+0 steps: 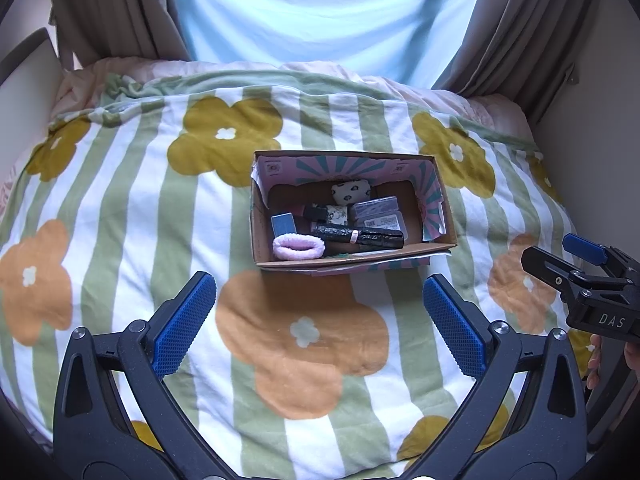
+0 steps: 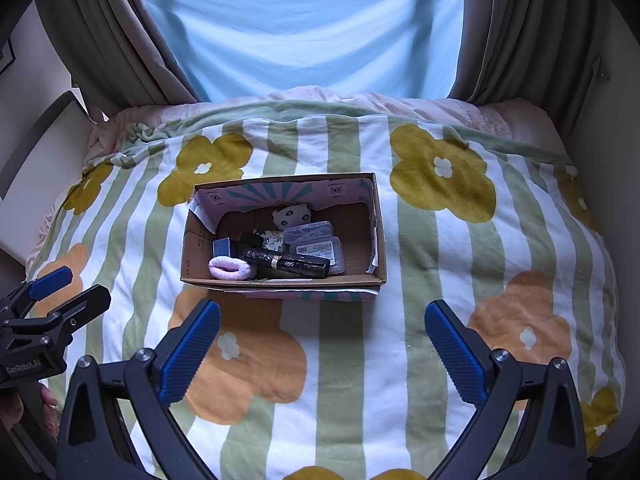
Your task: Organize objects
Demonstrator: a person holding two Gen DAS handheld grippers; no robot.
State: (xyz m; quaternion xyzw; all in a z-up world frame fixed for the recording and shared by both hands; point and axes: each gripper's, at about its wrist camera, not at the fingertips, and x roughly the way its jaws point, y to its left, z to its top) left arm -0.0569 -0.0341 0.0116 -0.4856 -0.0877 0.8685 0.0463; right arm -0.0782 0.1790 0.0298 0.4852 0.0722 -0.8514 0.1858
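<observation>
An open cardboard box [image 1: 434, 250] [image 2: 200, 248] sits on a flowered blanket on the bed. In it lie a pink hair scrunchie [image 1: 298, 247] [image 2: 231, 268], a black wrapped roll [image 1: 358, 237] [image 2: 286, 263], clear plastic cases [image 1: 378, 212] [image 2: 316, 242], a small blue box [image 1: 283, 224] [image 2: 221, 247] and a spotted white pouch [image 1: 351, 193] [image 2: 291, 214]. My left gripper [image 1: 320, 320] is open and empty, in front of the box. My right gripper [image 2: 322, 344] is open and empty, also in front of the box. Each gripper shows at the edge of the other's view.
The blanket [image 1: 120, 240] [image 2: 460, 280] has green stripes and yellow and orange flowers. Brown curtains [image 1: 120, 8] [image 2: 520, 20] and a light blue sheer hang behind the bed. A pale headboard or furniture edge [image 1: 28, 76] stands at the left.
</observation>
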